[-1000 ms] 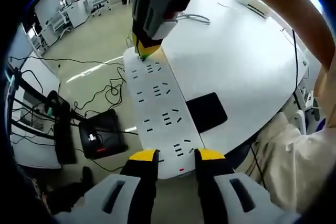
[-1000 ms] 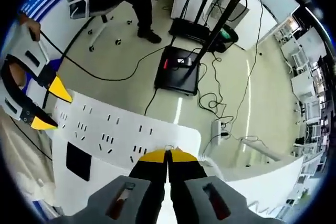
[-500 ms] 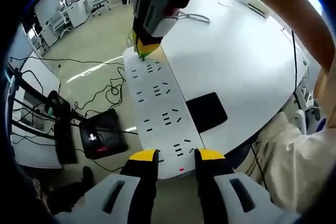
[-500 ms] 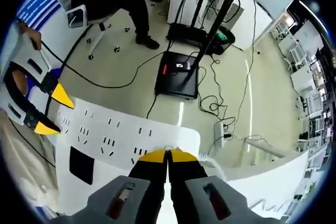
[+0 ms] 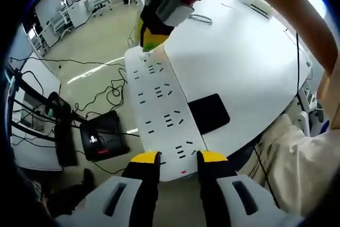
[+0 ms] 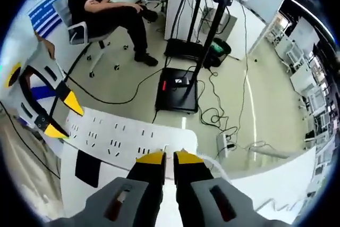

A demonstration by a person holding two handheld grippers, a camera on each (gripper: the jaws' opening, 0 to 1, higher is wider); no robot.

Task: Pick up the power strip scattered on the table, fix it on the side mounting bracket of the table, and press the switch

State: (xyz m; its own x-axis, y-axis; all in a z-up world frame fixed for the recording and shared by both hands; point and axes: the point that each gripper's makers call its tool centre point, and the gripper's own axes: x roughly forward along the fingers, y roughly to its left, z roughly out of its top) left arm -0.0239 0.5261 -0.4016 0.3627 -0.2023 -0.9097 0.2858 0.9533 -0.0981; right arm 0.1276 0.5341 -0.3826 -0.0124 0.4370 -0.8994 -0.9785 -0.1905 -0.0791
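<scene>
Lifting off the strip [image 5: 159, 112] at 12 o'clock, the right claw [image 6: 169, 157] is slightly parted, empty; left claw [image 5: 179, 157] straddles the switch end.

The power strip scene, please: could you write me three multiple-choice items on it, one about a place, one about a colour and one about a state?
1. Where does the power strip lie?
A. along the edge of the white table
B. on the floor
C. on a chair

2. What colour is the flat rectangle on the table beside the strip?
A. red
B. black
C. green

3. How do the jaws of the left gripper stand?
A. pressed shut
B. apart, at the strip's near end
C. closed on a cable

Answers:
1 A: the strip runs along the table's rim.
2 B: the patch is black.
3 B: a gap shows between the yellow tips.
</scene>
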